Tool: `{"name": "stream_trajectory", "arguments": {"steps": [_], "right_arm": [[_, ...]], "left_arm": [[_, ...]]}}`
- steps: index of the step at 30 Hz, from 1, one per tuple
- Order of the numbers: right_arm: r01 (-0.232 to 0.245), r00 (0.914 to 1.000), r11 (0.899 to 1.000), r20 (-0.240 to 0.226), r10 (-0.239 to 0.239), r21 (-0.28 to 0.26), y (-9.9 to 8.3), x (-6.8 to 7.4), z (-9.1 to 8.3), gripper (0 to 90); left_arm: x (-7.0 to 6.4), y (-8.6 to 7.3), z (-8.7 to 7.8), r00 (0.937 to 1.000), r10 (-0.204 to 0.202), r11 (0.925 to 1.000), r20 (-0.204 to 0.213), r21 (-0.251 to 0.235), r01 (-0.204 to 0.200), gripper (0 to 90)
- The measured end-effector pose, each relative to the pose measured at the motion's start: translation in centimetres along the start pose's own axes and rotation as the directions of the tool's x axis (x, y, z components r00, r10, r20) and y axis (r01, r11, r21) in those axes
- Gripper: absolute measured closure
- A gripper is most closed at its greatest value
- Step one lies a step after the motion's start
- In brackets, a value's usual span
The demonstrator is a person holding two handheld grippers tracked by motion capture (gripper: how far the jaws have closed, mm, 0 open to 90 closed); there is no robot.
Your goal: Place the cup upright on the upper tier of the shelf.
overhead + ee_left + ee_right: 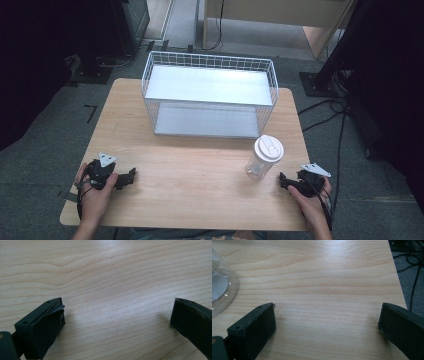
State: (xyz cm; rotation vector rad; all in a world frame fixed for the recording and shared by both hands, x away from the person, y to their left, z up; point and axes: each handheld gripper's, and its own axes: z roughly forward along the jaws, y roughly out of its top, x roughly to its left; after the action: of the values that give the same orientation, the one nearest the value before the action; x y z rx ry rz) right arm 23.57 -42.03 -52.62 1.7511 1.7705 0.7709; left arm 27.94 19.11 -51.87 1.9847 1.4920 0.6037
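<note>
A clear plastic cup [263, 159] with a white lid stands upright on the wooden table [200, 165], right of centre near the front. My right gripper [283, 181] rests on the table just right of the cup, open and empty; its own view has the cup's clear base [222, 287] at the left edge, beside the left jaw. My left gripper [131, 176] lies at the front left of the table, held by a hand, open with bare wood [117, 305] between its jaws.
A white wire basket shelf [210, 95] with two tiers stands at the back middle of the table. Cables [330, 110] and black stands [320, 80] lie on the floor to the right. The table's right edge [398, 277] is close to my right gripper.
</note>
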Motion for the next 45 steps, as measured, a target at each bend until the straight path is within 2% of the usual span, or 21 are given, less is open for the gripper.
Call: {"name": "stream_trajectory", "arguments": {"steps": [2, 4, 6, 7, 8, 13, 23, 32, 36, 40, 45], "right_arm": [[0.0, 1.0, 1.0, 0.003, 0.0, -0.008, 0.0, -0.1, -0.1, 5.6], [-0.019, 0.9998, 1.0, -0.007, 0.019, -0.015, 0.0, -0.1, -0.3, 5.6], [-0.035, 0.9987, 0.999, -0.038, 0.034, -0.035, 0.2, -0.2, -0.5, 5.7], [-0.036, 0.9987, 0.998, -0.039, 0.035, -0.042, 0.3, 0.0, -0.7, 5.6], [-0.023, 0.9987, 0.998, -0.046, 0.02, -0.063, 0.4, 0.2, -1.1, 5.6], [-0.015, 0.9969, 0.997, -0.079, 0.008, -0.081, 0.7, 1.1, -1.5, 5.7], [0.009, 0.9894, 0.994, -0.143, -0.025, -0.108, 1.1, 3.0, -2.3, 5.7], [0.035, 0.9826, 0.993, -0.177, -0.055, -0.115, 1.2, 3.8, -2.6, 6.1], [0.049, 0.9778, 0.992, -0.197, -0.071, -0.116, 1.2, 4.0, -2.8, 6.1], [0.079, 0.9689, 0.989, -0.224, -0.105, -0.122, 1.1, 4.6, -2.9, 6.1], [0.107, 0.9624, 0.985, -0.234, -0.137, -0.137, 1.1, 5.3, -3.1, 6.0]], "left_arm": [[0.0, 0.0, 0.0, 1.0, 0.0, 1.0, 0.0, 0.0, 0.0, 0.0], [0.0, 0.0, 0.0, 1.0, 0.0, 1.0, 0.0, 0.0, 0.0, 0.0], [0.0, 0.0, 0.0, 1.0, 0.0, 1.0, 0.0, 0.0, 0.0, 0.0], [0.0, 0.0, 0.0, 1.0, -0.001, 1.0, 0.0, 0.0, 0.001, 0.0], [0.0, 0.0, 0.0, 1.0, 0.0, 1.0, 0.0, 0.0, 0.0, 0.0], [0.0, 0.0, 0.0, 1.0, 0.0, 1.0, 0.0, 0.0, 0.0, 0.0], [0.0, 0.0, 0.0, 1.0, 0.0, 1.0, 0.0, 0.0, 0.0, 0.0], [0.0, 0.0, 0.0, 1.0, 0.0, 1.0, 0.0, 0.0, 0.0, 0.0], [0.0, 0.0, 0.0, 1.0, 0.0, 1.0, 0.0, 0.0, 0.0, 0.0], [0.0, 0.0, 0.0, 1.0, 0.0, 1.0, 0.0, 0.0, 0.0, 0.0], [0.0, 0.0, 0.0, 1.0, 0.0, 1.0, 0.0, 0.0, 0.0, 0.0]]}}
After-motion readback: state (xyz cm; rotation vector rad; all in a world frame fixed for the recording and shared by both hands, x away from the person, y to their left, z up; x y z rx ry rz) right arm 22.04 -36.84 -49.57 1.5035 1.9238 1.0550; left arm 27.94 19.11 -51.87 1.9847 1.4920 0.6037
